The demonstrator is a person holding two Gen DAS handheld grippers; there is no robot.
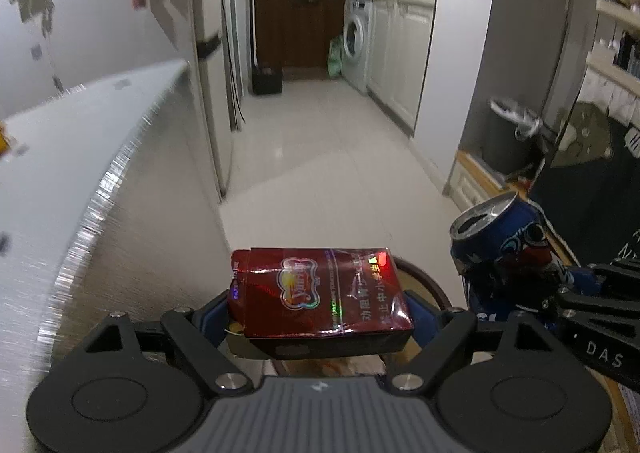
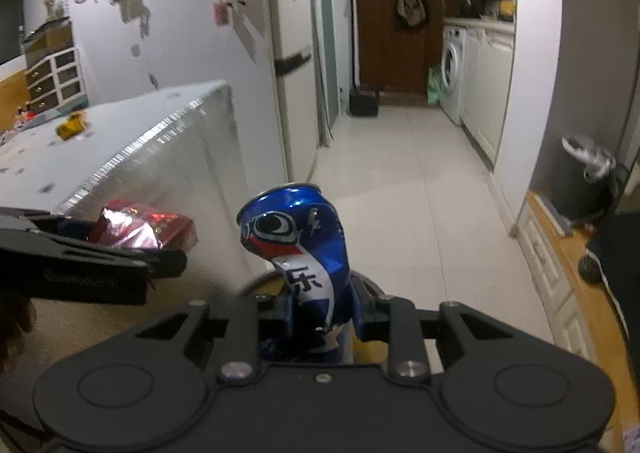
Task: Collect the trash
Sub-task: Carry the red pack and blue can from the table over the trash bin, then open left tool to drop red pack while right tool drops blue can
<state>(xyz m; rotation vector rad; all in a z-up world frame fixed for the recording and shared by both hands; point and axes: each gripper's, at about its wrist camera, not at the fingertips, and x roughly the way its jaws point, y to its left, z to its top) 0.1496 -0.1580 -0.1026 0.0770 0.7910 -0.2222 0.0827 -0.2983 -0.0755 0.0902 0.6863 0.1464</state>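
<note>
While the left gripper (image 1: 320, 309) pinches a red cigarette pack (image 1: 320, 297) widthwise between its pads, the right gripper (image 2: 320, 309) squeezes a crushed blue can (image 2: 296, 245) just beside it.

Dark red cigarette pack (image 1: 322, 299) lying flat, near centre; dented blue can (image 2: 298, 249) upright, just right

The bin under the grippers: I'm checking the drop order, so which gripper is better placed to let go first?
Probably the left gripper: its red pack sits over the round bin rim. The right gripper with the crushed blue can looks to the rim's side, though only slightly.
</note>
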